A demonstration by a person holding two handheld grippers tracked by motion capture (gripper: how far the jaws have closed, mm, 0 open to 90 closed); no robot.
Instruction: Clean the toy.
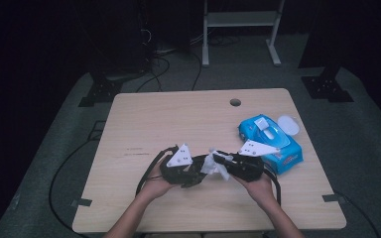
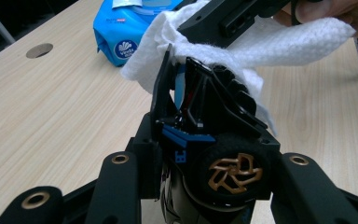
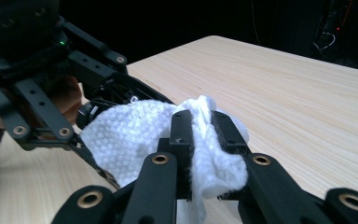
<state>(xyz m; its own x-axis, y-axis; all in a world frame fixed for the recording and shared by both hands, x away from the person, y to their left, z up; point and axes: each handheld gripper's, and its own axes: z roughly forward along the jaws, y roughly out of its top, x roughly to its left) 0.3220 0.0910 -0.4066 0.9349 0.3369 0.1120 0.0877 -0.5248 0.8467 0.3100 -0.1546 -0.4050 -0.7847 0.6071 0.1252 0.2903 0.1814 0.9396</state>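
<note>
Wiping down a black toy car (image 2: 214, 135) with a white wet wipe (image 3: 135, 135), a person is working two hand-held grippers close together over the near middle of the wooden table (image 1: 178, 119). The left gripper (image 2: 200, 154) is clamping the toy car between its jaws, the gold-spoked wheel (image 2: 234, 173) facing its camera, while the right gripper (image 3: 203, 135) is pinching a bunched fold of the wipe tight between its pads. In the left gripper view the cloth is draping over the top of the car, touching it, so the cleaning step appears to be under way rather than finished. Behind and to the right, the blue wipes packet (image 1: 270, 141) is lying on the table with its lid flipped open. The next move is likely calling for the right gripper to drag the wipe across the car's bodywork while the left holds it steady, perhaps turning it to reach the unwiped sides without loosening either grip.
</note>
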